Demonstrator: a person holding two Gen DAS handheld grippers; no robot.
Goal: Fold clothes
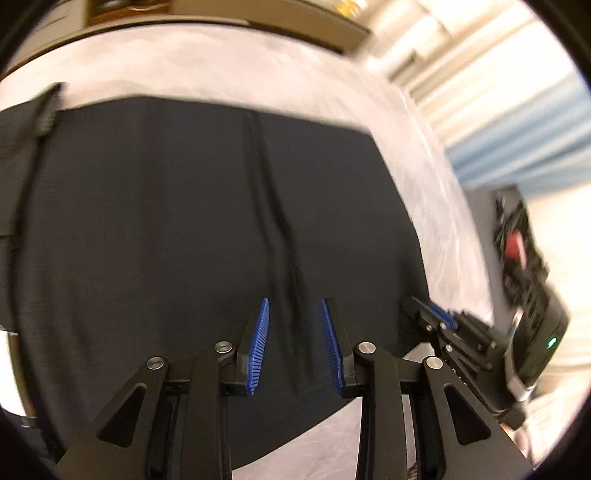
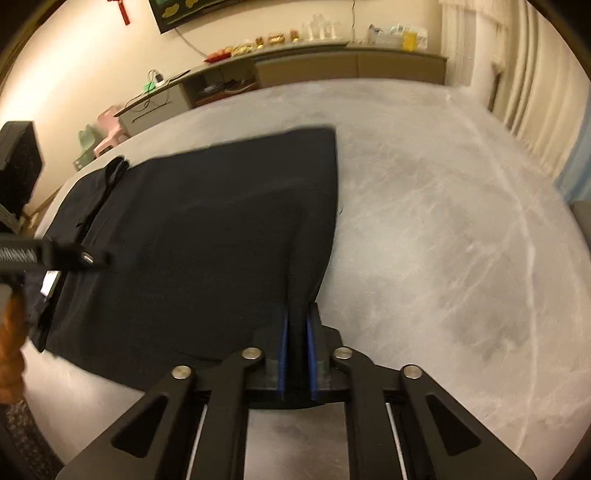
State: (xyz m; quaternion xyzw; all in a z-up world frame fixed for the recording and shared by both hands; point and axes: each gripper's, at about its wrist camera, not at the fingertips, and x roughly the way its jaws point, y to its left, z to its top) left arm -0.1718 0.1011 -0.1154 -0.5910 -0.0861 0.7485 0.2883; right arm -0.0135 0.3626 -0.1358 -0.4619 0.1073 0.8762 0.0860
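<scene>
Pale grey and faintly marbled, the table [image 2: 443, 221] fills most of both views, with a cream-walled room behind it. Only the right wrist view shows that room clearly: a long low sideboard [image 2: 332, 62] carrying small packets and bottles, a dark screen [image 2: 184, 11] on the wall above it, and a pink stool [image 2: 110, 125] at the far left. From the left wrist camera the background is only blurred pale curtains [image 1: 480, 81] with a blue band.

Spread flat on the table lies the dark garment [image 2: 192, 236], its far edge straight and a raised crease running along its middle toward the left camera. In the right wrist view a white label shows at the cloth's left edge, beside an orange sleeve [image 2: 11, 343].

The right gripper [image 2: 296, 317] has its blue pads nearly together, pinching a tented corner of the garment at its near right edge. The left gripper [image 1: 295, 306] hovers over the crease with its fingers [image 1: 260, 343] spread apart and nothing between them but the cloth lying below; whether they touch it I cannot tell.
</scene>
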